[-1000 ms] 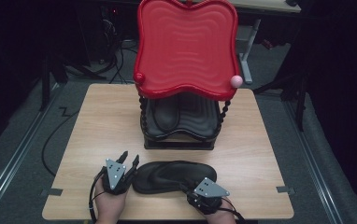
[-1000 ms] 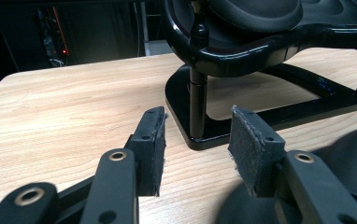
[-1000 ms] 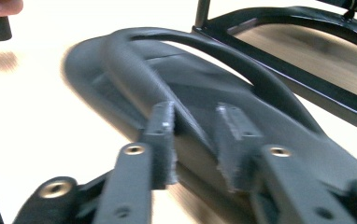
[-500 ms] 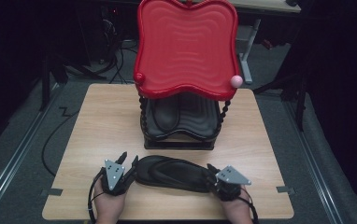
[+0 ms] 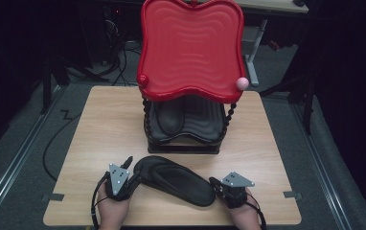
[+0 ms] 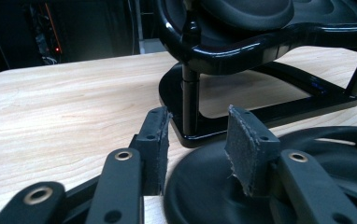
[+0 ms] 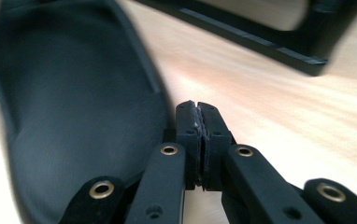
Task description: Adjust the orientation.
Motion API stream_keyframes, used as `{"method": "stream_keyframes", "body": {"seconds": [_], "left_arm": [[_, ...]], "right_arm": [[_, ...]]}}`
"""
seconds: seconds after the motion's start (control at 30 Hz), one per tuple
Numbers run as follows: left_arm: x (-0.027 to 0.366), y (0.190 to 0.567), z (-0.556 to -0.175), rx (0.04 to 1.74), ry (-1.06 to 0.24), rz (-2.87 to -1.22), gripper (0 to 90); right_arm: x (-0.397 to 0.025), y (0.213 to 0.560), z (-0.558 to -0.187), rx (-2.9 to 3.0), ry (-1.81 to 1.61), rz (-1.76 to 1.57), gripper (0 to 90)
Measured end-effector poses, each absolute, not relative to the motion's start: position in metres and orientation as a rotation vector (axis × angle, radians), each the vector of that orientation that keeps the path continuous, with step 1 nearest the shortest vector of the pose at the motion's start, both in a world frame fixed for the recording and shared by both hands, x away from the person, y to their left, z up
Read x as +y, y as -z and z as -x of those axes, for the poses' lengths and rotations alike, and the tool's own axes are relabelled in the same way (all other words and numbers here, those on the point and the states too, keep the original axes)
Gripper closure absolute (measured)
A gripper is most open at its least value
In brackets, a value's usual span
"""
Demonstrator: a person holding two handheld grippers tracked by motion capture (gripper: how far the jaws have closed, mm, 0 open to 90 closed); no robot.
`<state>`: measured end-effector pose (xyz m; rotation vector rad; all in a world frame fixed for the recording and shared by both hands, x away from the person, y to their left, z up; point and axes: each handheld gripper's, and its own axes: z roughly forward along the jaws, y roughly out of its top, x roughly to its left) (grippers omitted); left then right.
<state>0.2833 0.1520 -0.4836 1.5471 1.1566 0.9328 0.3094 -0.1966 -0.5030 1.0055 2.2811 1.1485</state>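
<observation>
Light wooden bench (image 5: pixel 99 129), set on a dark floor with cables trailing off to the far left. At the far middle of it, a tiered stand: glossy red wavy tray (image 5: pixel 190 48) on top, tilted toward the camera, carried on beaded black posts; beneath it a black tray (image 5: pixel 186 120) of the same wavy outline, and under that a flat black base (image 6: pixel 260 112).

Near the front edge, lying flat on the wood, a long black oval tray (image 5: pixel 176 179), angled from far-left to near-right. Apart from the stand, with bare wood between.

At its left end, left tongs (image 6: pixel 197 140), held in a hand (image 5: pixel 111 213). Open to a moderate gap, astride the tray's rim, one pad outside and one above the inside; nothing clamped yet.

At its right end, right tongs (image 7: pixel 198 140), pads pressed fully together with nothing between them, lying just beside the tray's edge rather than on it. Touching the rim or just clear of it: cannot tell.

Risks from here, as a judgement:
- Lifting on the left alone would likely swing the long tray about that single pinch, dragging or dropping the right end.
- Smooth, rounded rim against a narrow pad: liable to slip if clamped shallowly.
- Closed right tongs pushed in could nudge the tray sideways off the near edge.
- Carried toward the stand too high or skewed, could knock the posts and tip the red tray.
</observation>
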Motion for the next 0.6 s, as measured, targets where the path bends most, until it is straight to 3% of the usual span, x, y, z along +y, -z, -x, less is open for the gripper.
{"method": "stream_keyframes", "body": {"seconds": [0.43, 0.6], "left_arm": [[0.145, 0.49, -0.263, 1.183, -0.951, -1.567, 49.2], [0.139, 0.498, -0.248, 1.206, -0.931, -1.599, 45.4]], "right_arm": [[-0.124, 0.504, -0.279, 2.474, -1.278, -0.754, 80.4], [-0.116, 0.494, -0.293, 2.415, -1.34, -0.77, 68.6]]}}
